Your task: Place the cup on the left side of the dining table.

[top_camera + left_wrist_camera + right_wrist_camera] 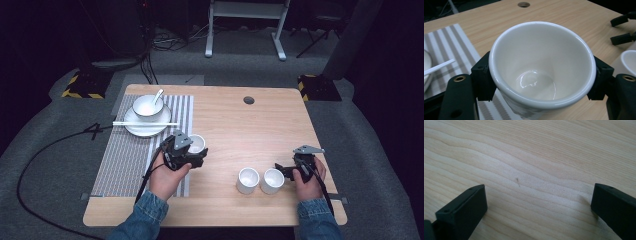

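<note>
At centre frame, the left gripper [194,150] clamps a small white ceramic cup [541,67] between both jaws, beside the striped placemat [130,155]; the right gripper [539,205], lower right, stands apart over bare wooden table [529,152].

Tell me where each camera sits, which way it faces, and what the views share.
High view: above the person's side, facing forward and down on the table; forearms, hands and both grippers show.
Left gripper view: rides the left gripper, looking along its jaws clamped on a white cup.
Right gripper view: rides the right gripper, jaws apart over bare wood.
Shared: the held cup appears in the high view too.
</note>
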A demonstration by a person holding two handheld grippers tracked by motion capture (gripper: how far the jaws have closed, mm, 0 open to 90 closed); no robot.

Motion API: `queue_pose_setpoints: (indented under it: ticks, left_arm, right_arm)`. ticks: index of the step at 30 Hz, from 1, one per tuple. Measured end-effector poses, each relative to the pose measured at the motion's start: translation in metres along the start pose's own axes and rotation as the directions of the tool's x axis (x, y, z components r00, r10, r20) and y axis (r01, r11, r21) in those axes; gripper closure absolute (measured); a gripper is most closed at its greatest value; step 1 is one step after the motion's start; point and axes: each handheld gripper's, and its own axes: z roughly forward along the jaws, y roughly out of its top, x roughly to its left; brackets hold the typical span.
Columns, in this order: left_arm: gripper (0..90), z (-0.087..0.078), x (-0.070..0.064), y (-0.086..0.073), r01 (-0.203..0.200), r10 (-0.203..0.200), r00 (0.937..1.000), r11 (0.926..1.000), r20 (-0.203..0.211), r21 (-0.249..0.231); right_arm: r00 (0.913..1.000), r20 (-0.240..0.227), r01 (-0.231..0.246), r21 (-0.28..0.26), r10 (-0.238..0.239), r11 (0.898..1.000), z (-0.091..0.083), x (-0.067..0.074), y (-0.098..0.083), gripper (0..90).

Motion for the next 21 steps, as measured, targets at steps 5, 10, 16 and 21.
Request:
queue_pose_setpoints:
  ticks: [5, 10, 16, 21]
  left_arm:
    - [27.0, -0.007, 0.024, -0.005, 0.030, -0.031, 0.9982, 0.9995, -0.052, -0.003]
    - [27.0, -0.011, 0.046, -0.011, 0.059, -0.059, 0.9933, 0.9983, -0.099, -0.002]
    - [27.0, -0.014, 0.070, -0.016, 0.092, -0.092, 0.9844, 0.9958, -0.150, -0.008]
    - [27.0, -0.012, 0.084, -0.021, 0.105, -0.104, 0.9776, 0.9945, -0.183, -0.003]
  right_arm:
    - [1.0000, 0.000, 0.000, 0.000, 0.000, 1.000, 0.000, 0.000, 0.000, 0.3]
    - [1.0000, 0.000, 0.000, 0.000, 0.000, 1.000, 0.000, 0.000, 0.000, 0.3]
    - [1.0000, 0.000, 0.000, 0.000, 0.000, 1.000, 0.000, 0.000, 0.000, 0.3]
    - [1.0000, 0.000, 0.000, 0.000, 0.000, 1.000, 0.000, 0.000, 0.000, 0.3]
